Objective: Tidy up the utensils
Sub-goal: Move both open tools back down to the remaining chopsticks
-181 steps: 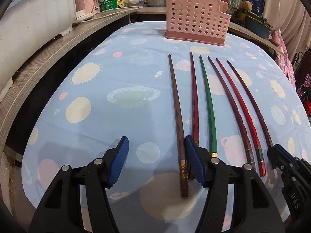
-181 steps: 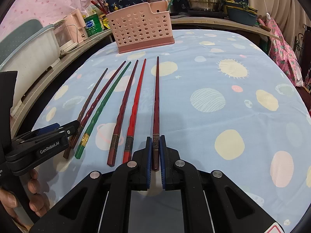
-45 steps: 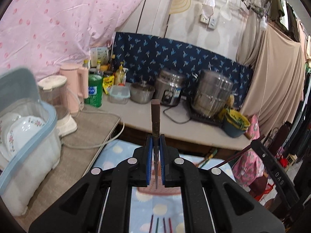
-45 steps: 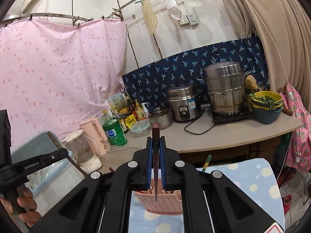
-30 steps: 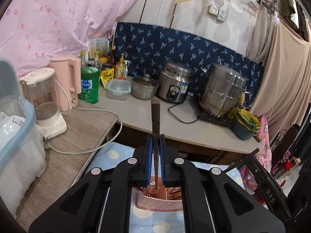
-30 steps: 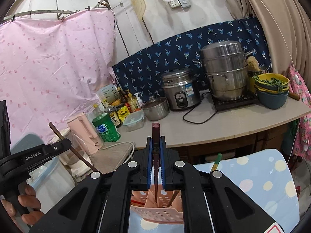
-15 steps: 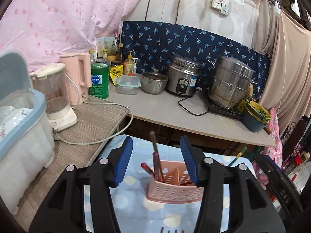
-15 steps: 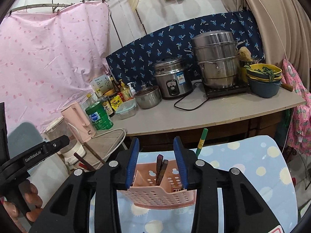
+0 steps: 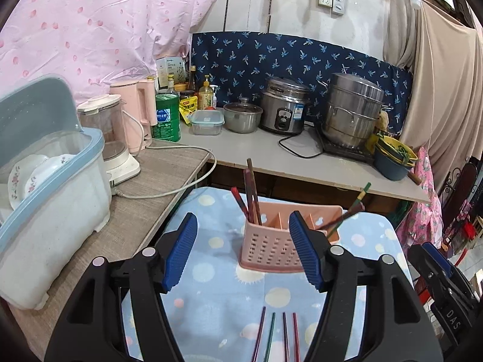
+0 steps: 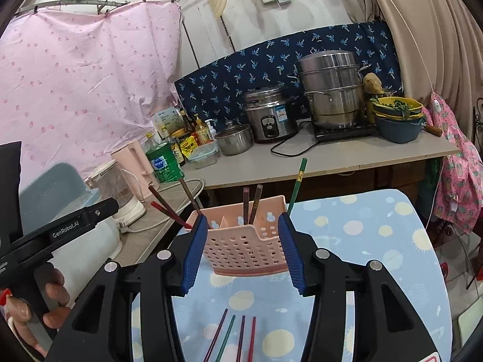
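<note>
Four slim lacquered chopsticks (image 9: pixel 276 333) before us on the patterned cloth bench (image 9: pixel 211 274), perforated pink plastic caddy (image 9: pixel 271 246) holding more, our left gripper (image 9: pixel 243 252) and right gripper (image 10: pixel 240 253) jaws both spread wide, empty.

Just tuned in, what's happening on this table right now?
A person is sorting chopsticks into the pink basket. The left gripper and right gripper are both open and empty, above the table. Several chopsticks stand in the basket; four chopsticks lie on the blue tablecloth.
</note>
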Demonstrator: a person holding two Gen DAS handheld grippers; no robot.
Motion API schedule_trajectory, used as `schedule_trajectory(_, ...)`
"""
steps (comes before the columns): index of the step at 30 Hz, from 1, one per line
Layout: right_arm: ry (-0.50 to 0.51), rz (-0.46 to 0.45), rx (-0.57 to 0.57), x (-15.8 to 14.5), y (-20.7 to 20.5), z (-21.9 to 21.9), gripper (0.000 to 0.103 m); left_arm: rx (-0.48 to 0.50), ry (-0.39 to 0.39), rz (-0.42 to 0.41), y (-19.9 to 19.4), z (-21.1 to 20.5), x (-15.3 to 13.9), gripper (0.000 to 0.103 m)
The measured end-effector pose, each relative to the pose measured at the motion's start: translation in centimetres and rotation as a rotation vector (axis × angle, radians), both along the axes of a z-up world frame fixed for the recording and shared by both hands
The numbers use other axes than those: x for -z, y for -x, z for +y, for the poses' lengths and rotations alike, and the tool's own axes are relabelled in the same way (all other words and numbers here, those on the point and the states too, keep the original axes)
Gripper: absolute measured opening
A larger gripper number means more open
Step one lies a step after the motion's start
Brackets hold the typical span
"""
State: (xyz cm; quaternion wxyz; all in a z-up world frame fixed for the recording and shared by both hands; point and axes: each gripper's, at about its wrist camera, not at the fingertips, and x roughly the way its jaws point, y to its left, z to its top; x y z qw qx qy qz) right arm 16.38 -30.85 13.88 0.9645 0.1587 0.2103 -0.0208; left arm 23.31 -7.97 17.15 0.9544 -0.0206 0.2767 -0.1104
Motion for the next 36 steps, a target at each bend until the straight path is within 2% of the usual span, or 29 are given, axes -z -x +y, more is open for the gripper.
schedule_trajectory(3, 0.003, 0.003, -0.005, 0.3, 1.8, 0.6, 0.048, 0.002, -0.013, 0.003, 1.5, 0.3, 0.5, 0.061)
schedule_trajectory(5, 0.004, 0.003, -0.007, 0.5, 2.8, 1.1, 0.049, 0.0, -0.02, 0.005, 2.4, 0.5, 0.8, 0.067)
schedule_trajectory(7, 0.006, 0.004, -0.012, 0.9, 3.8, 1.5, 0.05, -0.003, -0.028, 0.004, 3.5, 0.8, 1.3, 0.068)
schedule_trajectory(15, 0.022, 0.028, -0.025, 2.8, 7.6, 3.4, 0.052, 0.002, -0.047, 0.033, 6.8, 1.5, 3.5, 0.069)
schedule_trajectory(17, 0.016, 0.041, -0.028, 3.6, 8.5, 3.5, 0.053, 0.004, -0.051, 0.041, 7.5, 1.8, 4.2, 0.073)
schedule_trajectory(36, 0.05, 0.217, 0.005, 12.0, 13.6, 4.8, 0.054, 0.009, -0.094, 0.182, 11.7, 3.5, 12.7, 0.073)
